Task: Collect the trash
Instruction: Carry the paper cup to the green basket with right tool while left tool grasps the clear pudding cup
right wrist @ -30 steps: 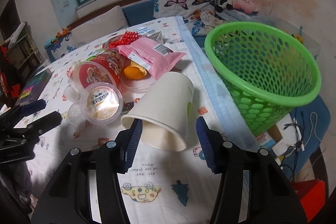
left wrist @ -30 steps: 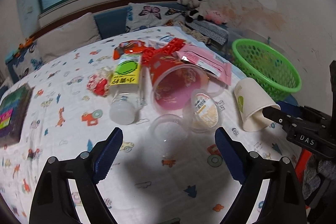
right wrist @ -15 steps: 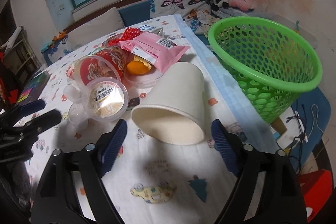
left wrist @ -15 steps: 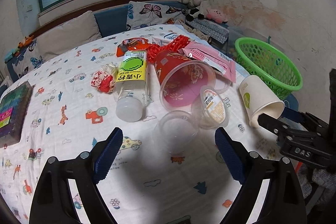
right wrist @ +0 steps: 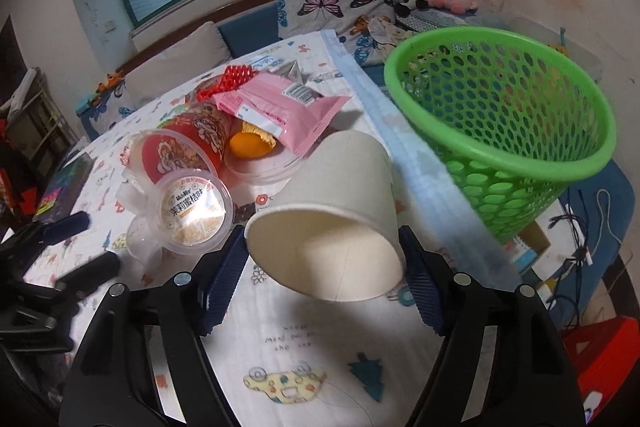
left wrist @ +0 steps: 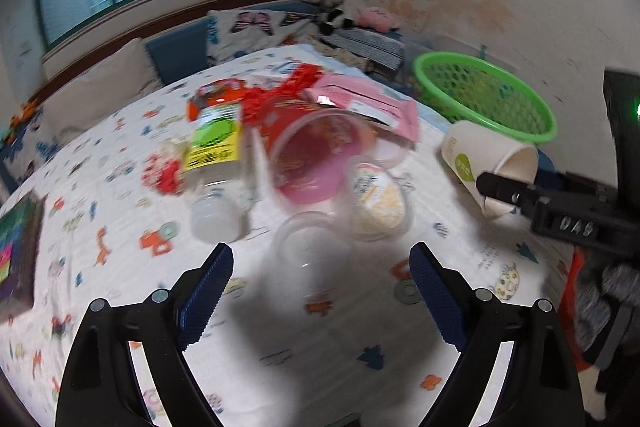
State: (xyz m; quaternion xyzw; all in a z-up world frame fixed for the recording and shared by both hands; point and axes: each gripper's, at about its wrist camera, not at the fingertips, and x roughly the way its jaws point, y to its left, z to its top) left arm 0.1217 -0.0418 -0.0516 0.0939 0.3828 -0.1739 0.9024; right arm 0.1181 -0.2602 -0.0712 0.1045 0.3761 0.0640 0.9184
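A white paper cup [right wrist: 332, 215] lies on its side on the patterned bedsheet, mouth toward me. My right gripper [right wrist: 320, 275] has its blue pads at both sides of the cup's rim; the cup looks lifted slightly, its shadow beneath. It also shows in the left wrist view [left wrist: 488, 163]. A green mesh basket [right wrist: 520, 131] stands off the bed's right edge. My left gripper [left wrist: 320, 283] is open and empty above a clear plastic lid [left wrist: 310, 247].
A trash pile lies mid-bed: a red noodle cup [left wrist: 316, 155], a lidded pudding tub [right wrist: 194, 215], a pink wrapper [right wrist: 280, 103], a plastic bottle [left wrist: 214, 163], a red crumpled wrapper [left wrist: 162, 173]. A dark book [left wrist: 16, 247] lies at the left. Pillows and plush toys line the far side.
My right gripper opened wide, then closed its pads onto the paper cup's rim. The left gripper drifted slightly; its view is now blurred by motion.
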